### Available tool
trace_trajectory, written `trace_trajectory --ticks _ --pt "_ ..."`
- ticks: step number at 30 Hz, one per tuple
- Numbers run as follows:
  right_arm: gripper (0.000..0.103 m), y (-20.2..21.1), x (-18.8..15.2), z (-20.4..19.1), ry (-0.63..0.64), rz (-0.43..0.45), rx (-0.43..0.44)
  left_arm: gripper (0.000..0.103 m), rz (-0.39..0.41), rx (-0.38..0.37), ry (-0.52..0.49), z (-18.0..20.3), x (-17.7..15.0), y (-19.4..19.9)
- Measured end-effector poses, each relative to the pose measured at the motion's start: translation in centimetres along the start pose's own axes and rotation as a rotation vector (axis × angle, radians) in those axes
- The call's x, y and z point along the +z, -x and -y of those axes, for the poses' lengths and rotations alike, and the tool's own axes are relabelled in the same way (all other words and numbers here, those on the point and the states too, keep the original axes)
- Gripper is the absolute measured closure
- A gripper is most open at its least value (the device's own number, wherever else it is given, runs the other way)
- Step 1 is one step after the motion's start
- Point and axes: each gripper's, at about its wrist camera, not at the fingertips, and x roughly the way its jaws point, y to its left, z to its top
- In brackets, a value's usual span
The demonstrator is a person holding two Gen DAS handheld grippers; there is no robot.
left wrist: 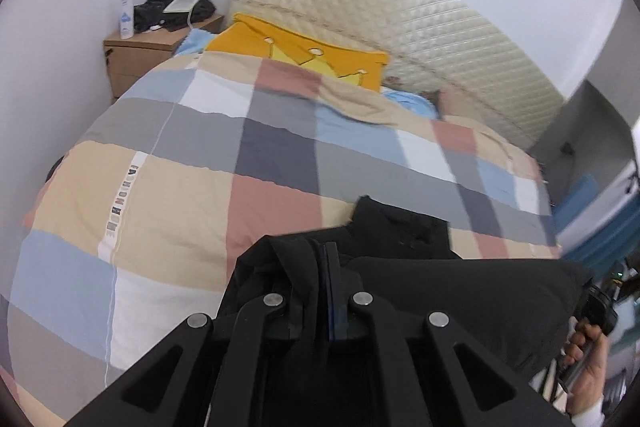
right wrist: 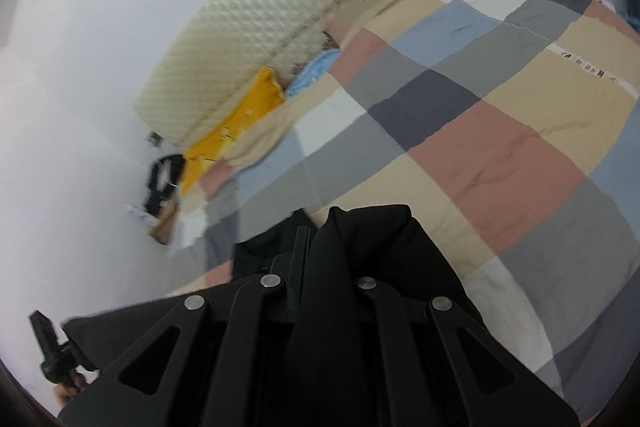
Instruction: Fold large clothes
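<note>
Your left gripper (left wrist: pixel 320 267) is pinched shut on a bulky black fabric garment (left wrist: pixel 440 291), with a fold of the cloth bunched between its two black fingers and a thin blue edge showing in the gap. Your right gripper (right wrist: pixel 316 247) is likewise clamped on the same black garment (right wrist: pixel 368 247), its fingers almost buried in the cloth that drapes over them. You hold the garment lifted between the two grippers, above the near part of a large checked duvet (left wrist: pixel 200 155) in patches of beige, grey, pale blue, dusty pink and white; whether its lower folds touch the duvet cannot be told. In the left wrist view the cloth stretches off to the right toward your right hand (left wrist: pixel 586 359), which grips the handle of the other tool. In the right wrist view your left hand (right wrist: pixel 68 391) shows at the lower left edge, partly hidden. At the far end of the bed a yellow cushion with a crown pattern (left wrist: pixel 304 51) leans against a cream quilted padded headboard (left wrist: pixel 400 27), with a pale blue pillow (left wrist: pixel 412 103) just beside it. Beside the bed stands a light wooden bedside cabinet (left wrist: pixel 136 59) carrying a white spray bottle (left wrist: pixel 126 11) and a black bag (left wrist: pixel 172 7). The right wrist view is blurred on its left side.
</note>
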Motion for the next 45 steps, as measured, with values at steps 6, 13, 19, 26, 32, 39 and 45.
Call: trace_trajectory --ticks 6,13,19,26,32,39,45 --pt "0.095 -4.6 1.7 0.4 -0.019 -0.058 -0.072 0.096 -0.021 0.059 -0.003 0.2 1.5 -5.9" --pt "0.095 -10.1 1.6 1.5 0.009 -0.128 -0.151 0.096 -0.054 0.077 0.018 0.4 1.2 -12.7" --pt "0.095 -13.3 0.3 3.2 -0.003 -0.151 -0.148 0.096 -0.071 0.053 0.051 0.1 0.6 -16.3" --pt "0.093 -13.5 -0.2 3.5 -0.02 -0.193 -0.149 0.097 -0.085 0.046 0.055 0.3 -0.2 -16.1" --pt "0.088 -10.5 -0.4 3.6 -0.027 -0.226 -0.124 0.085 -0.118 -0.007 0.005 0.1 -1.3 -12.3" --pt "0.048 -4.2 0.1 3.8 -0.038 -0.199 -0.078 0.031 0.004 -0.06 -0.027 -1.1 -2.2 -2.1" --pt "0.032 2.5 0.6 2.0 0.082 -0.058 -0.12 0.031 0.121 -0.063 -0.148 2.7 -4.2 3.6"
